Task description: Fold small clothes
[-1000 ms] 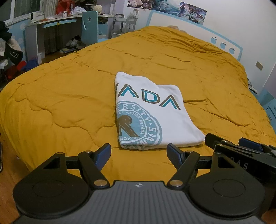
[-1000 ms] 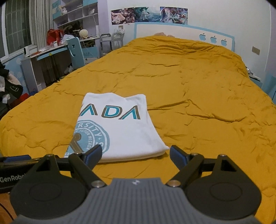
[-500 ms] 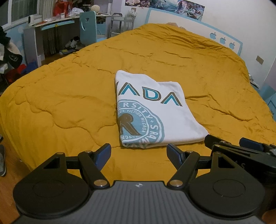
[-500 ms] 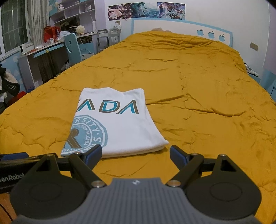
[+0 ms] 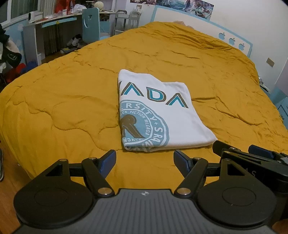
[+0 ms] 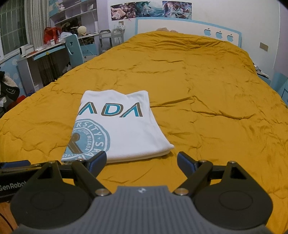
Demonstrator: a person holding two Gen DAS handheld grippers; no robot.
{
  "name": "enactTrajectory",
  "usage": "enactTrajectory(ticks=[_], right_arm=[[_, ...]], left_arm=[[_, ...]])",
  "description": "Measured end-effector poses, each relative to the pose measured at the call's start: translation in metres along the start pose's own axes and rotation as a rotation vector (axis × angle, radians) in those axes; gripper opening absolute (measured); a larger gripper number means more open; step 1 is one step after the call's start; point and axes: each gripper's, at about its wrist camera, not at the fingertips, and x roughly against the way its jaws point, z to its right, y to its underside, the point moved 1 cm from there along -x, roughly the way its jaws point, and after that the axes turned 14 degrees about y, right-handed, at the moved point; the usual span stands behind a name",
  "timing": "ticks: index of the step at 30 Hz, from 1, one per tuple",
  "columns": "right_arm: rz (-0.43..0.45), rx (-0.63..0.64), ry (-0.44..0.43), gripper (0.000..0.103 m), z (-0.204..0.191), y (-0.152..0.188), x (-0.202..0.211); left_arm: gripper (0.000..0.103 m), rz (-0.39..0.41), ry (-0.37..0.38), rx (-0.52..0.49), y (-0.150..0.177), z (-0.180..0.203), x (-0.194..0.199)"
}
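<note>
While both sets of jaws hang wide open with nothing but quilt showing between them, neither is gripping anything. On the left gripper (image 5: 144, 159) the blue pads (image 5: 107, 160) sit well apart, hovering over the near edge of the bed, just short of the shirt. Same deal with the right gripper (image 6: 141, 162): spread wide, empty, though its left pad overlaps the shirt's near corner in the right wrist view, and I can't tell if it actually touches the cloth or just floats above it.

So the shirt (image 5: 158, 115) is lying folded into a neat rectangle on the quilt (image 5: 63, 100), toward the near side of the bed, flat and stacked in a few layers you can see at the front edge. It's white with teal and brown print: big letters reading "ADA" across the top and part of a round seal below. From the right wrist view the shirt (image 6: 118, 126) sits left of center, and the quilt (image 6: 207, 90) stretches out wrinkly and mustard-yellow all around it.

Each camera catches the other tool too: the right gripper (image 5: 252, 158) pokes in at the lower right of the left view, beside the shirt's near right corner.

Further out there's a headboard (image 6: 189, 27) with little apple cutouts, posters (image 6: 149, 9) on the wall above it, and a cluttered desk (image 6: 45, 52) with a blue chair (image 6: 73, 48) off to the left.
</note>
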Motion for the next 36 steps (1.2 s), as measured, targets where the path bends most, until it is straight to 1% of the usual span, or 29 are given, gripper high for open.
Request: enactTrajectory(ticks=[12, 22, 27, 36], right_arm=[[-0.005, 0.001, 0.003, 0.081, -0.0015, 0.0011, -0.0025], [-0.008, -0.003, 0.004, 0.081, -0.0024, 0.0021, -0.0034], [-0.016, -0.004, 0.009, 0.081, -0.0036, 0.0031, -0.0049], [-0.018, -0.006, 0.008, 0.081, -0.0031, 0.0031, -0.006]], left_arm=[[0.085, -0.018, -0.008, 0.003, -0.0006, -0.0004, -0.0035], [0.085, -0.032, -0.033, -0.003, 0.0007, -0.0016, -0.0054], [0.085, -0.048, -0.031, 0.009, 0.0005, -0.0029, -0.0089], [0.085, -0.05, -0.031, 0.011, 0.0003, -0.0032, -0.0089]])
